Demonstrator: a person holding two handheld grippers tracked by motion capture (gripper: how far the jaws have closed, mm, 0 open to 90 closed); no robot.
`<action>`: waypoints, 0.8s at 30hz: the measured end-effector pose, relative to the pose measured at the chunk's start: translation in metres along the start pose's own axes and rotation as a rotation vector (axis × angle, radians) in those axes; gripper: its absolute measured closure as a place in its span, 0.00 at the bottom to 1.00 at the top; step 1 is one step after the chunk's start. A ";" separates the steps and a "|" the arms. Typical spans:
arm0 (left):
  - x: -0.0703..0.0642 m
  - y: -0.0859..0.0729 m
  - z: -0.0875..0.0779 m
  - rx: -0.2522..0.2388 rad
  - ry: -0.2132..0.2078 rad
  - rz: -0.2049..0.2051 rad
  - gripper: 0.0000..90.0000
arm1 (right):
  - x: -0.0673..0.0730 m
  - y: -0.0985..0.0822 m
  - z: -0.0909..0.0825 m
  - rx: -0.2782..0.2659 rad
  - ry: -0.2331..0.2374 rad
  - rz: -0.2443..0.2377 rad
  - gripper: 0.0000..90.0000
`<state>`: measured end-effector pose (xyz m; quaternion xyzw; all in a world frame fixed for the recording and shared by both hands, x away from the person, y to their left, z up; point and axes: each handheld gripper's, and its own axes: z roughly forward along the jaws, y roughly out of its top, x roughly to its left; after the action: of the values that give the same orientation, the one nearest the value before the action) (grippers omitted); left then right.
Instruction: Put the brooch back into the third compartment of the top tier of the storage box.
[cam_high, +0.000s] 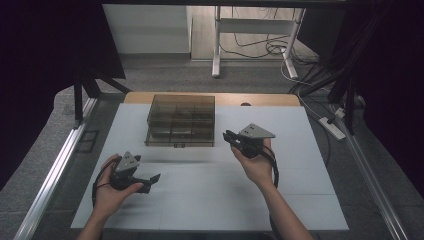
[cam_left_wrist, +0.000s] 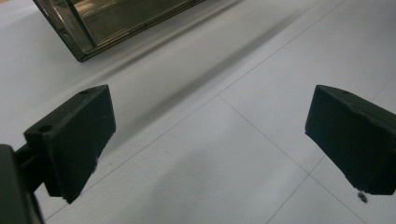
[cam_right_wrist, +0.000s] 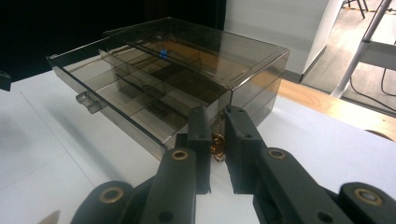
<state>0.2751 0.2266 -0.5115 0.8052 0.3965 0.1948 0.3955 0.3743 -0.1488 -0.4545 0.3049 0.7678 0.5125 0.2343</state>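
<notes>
Jaws of the right gripper pinch one small brass piece; left gripper gapes wide, empty.

A smoky brown see-through drawer box sits on a white bench ruled with thin grey lines. The right gripper's black fingers pinch a small brass-gold piece.

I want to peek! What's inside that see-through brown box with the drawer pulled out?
The drawer box has divider walls making compartments, and one tiny blue thing sits deep inside. The tinted plastic hides whether anything else is in there.
</notes>
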 end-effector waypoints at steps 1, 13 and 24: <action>0.000 0.000 0.000 0.001 0.001 0.002 0.03 | 0.000 0.001 0.000 0.002 -0.001 0.002 0.90; 0.000 0.000 0.001 0.002 0.001 0.003 0.03 | 0.002 0.006 0.005 -0.005 0.001 -0.001 0.90; 0.001 0.000 -0.001 -0.002 0.003 0.003 0.03 | 0.005 0.004 0.012 0.004 0.010 -0.002 0.90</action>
<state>0.2752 0.2272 -0.5108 0.8051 0.3957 0.1971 0.3955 0.3801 -0.1361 -0.4554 0.3021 0.7702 0.5123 0.2304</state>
